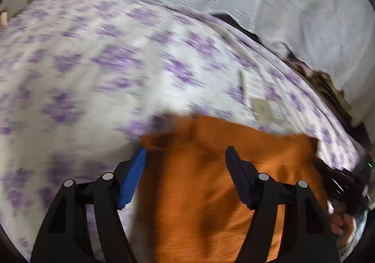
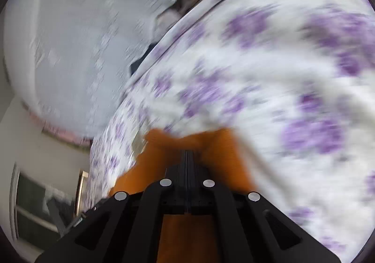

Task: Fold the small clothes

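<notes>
Left wrist view: orange garment [image 1: 206,183] lies on the flowered sheet [image 1: 77,57], soft, light, limp. Left gripper [image 1: 185,157] spread above it; right gripper [image 2: 188,157] pinches its edge. Grasp corners.

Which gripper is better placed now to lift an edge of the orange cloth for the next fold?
Probably the right gripper: it is shut, with the orange cloth bunched at its tips, though blur hides the actual pinch. The left gripper is open above the cloth on the flowered sheet.
</notes>
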